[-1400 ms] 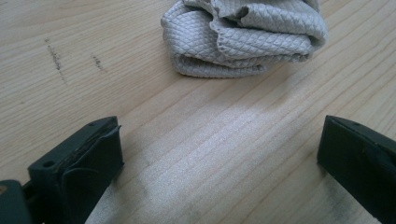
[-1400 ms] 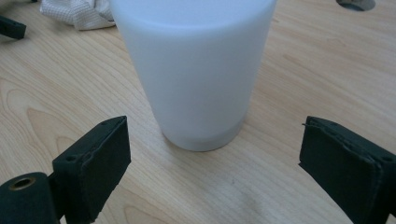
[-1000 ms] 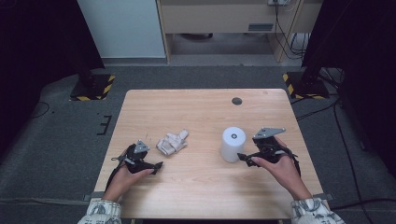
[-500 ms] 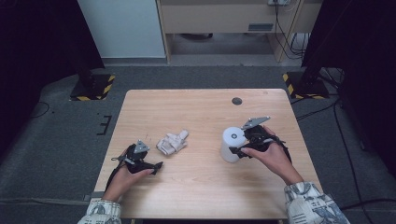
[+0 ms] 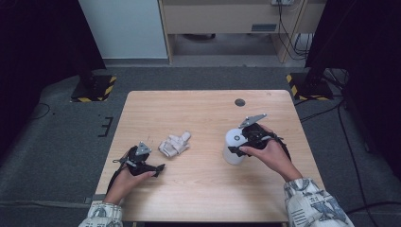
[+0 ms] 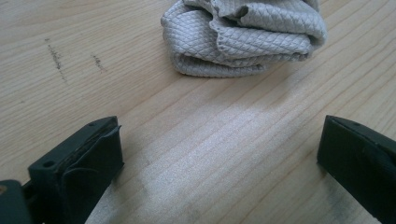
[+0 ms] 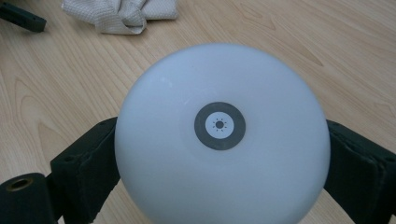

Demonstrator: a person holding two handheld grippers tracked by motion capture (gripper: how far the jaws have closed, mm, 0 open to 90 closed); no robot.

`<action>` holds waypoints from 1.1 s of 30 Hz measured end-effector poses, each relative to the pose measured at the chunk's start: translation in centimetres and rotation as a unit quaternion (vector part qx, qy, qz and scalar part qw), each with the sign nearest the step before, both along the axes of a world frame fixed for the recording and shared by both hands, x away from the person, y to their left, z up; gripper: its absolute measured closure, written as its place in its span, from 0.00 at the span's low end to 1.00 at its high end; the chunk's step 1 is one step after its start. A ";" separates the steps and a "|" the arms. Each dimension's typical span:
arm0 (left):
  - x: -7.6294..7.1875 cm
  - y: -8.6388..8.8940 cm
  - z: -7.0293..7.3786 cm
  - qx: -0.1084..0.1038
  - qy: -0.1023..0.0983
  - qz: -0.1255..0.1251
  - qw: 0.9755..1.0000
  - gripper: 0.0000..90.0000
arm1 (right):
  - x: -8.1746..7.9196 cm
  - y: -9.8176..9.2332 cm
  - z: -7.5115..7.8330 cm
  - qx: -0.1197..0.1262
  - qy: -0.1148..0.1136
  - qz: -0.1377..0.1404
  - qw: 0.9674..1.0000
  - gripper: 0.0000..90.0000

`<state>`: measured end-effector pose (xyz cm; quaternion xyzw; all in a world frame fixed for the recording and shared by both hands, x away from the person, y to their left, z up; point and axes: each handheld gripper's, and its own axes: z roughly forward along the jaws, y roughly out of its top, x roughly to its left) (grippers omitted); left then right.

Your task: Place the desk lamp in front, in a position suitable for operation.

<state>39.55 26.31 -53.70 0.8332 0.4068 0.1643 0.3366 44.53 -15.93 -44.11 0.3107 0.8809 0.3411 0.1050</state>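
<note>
A white dome-topped lamp (image 5: 232,137) with a small grey sun button (image 7: 219,126) stands right of centre on the wooden table (image 5: 198,113). My right gripper (image 5: 239,144) reaches it from the right. Its jaws have just been closing with the lamp between them, and both pads (image 7: 93,158) sit against its sides. A crumpled grey-white quilted cloth (image 5: 174,144) lies left of centre. My left gripper (image 5: 153,165) rests low at the front left, open, with bare wood between its jaws (image 6: 219,154). The cloth (image 6: 243,37) lies just beyond its tips.
A small dark round mark (image 5: 240,102) sits near the table's far edge. Stands with yellow-black striped bases (image 5: 92,87) rest on the floor at both far corners. A cabinet (image 5: 227,19) is behind the table.
My right hand has moved left from beside the lamp until its jaws stand around it. The left hand, the cloth and the lamp have stayed put.
</note>
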 end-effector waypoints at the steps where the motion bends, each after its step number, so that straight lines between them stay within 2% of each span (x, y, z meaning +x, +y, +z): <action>1: 0.0 0.0 0.0 0.000 0.000 0.000 1.000 0.00 | -0.1 0.1 0.0 -0.001 0.001 0.001 1.000 0.10; 11: 0.0 0.0 0.0 0.000 0.000 0.000 1.000 0.00 | -1.6 1.6 0.1 -0.004 0.004 0.027 1.000 0.10; 17: 0.0 0.0 0.0 0.000 0.000 0.000 1.000 0.00 | -3.0 3.1 0.1 -0.004 0.004 0.043 0.999 0.10; 24: 0.0 0.0 0.0 0.000 0.000 0.000 1.000 0.00 | -4.6 5.2 -0.2 0.010 0.008 0.060 0.998 0.09; 33: 0.0 0.0 0.0 0.000 0.000 0.000 1.000 0.00 | -6.0 7.2 -0.1 0.006 0.015 0.084 0.996 0.09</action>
